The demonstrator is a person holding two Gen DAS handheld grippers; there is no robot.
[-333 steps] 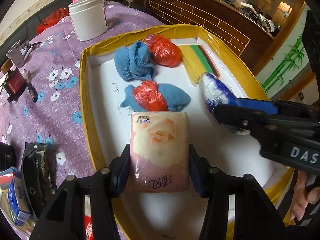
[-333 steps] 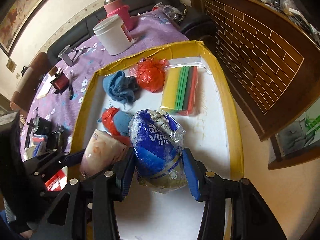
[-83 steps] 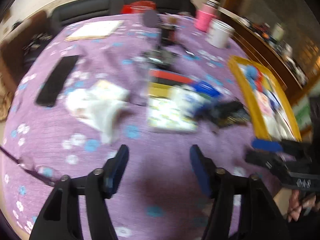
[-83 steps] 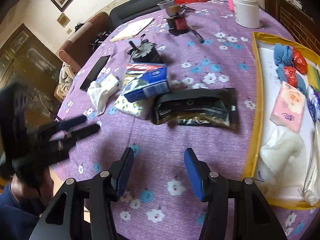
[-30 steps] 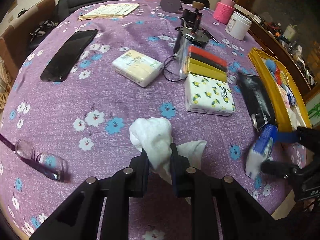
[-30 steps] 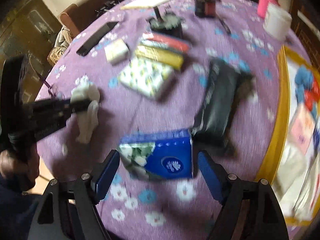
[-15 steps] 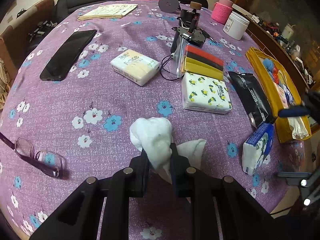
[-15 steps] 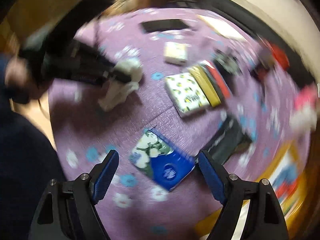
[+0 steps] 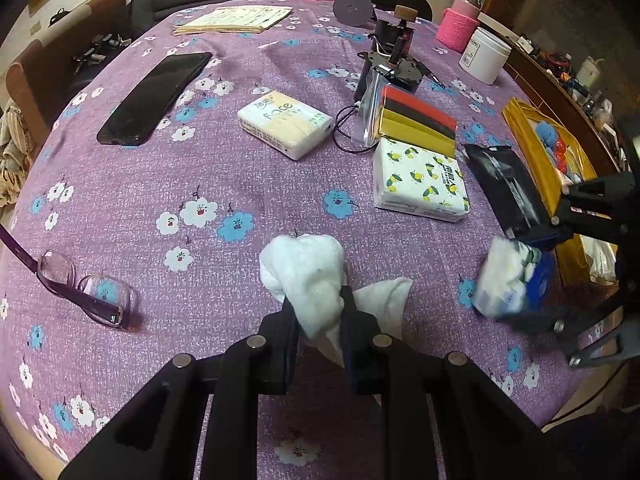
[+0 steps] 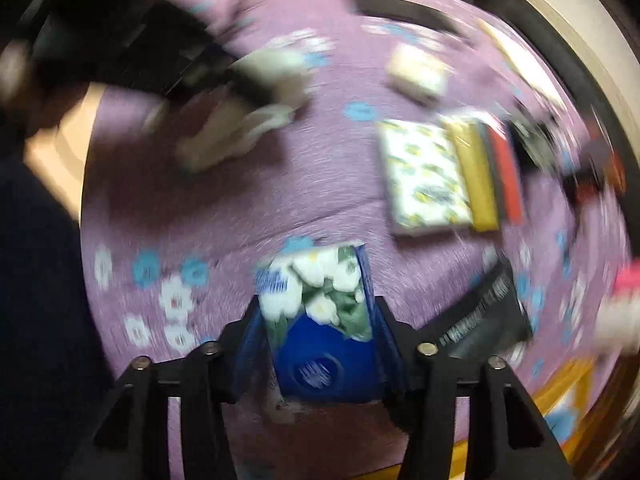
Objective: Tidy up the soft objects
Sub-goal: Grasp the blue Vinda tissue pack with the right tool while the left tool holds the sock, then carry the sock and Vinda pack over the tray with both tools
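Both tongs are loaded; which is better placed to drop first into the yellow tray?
Right. Its tongs, gripping the blue floral tissue pack, sit beside the yellow tray; the left tongs hold the white cloth farther away.

On the purple flowered tablecloth (image 9: 240, 184) we see the black phone (image 9: 154, 98) lying left of the cream tissue pack (image 9: 284, 124). The lemon-print tissue pack (image 9: 418, 186) sits right of that, with the yellow-rimmed tray (image 9: 532, 148) at the table's right edge.

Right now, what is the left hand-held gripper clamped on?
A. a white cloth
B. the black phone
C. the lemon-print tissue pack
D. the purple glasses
A: in the left wrist view the left hand-held gripper has its fingers pinched on the white cloth, while the lemon-print tissue pack, black phone and purple glasses lie apart on the tablecloth.
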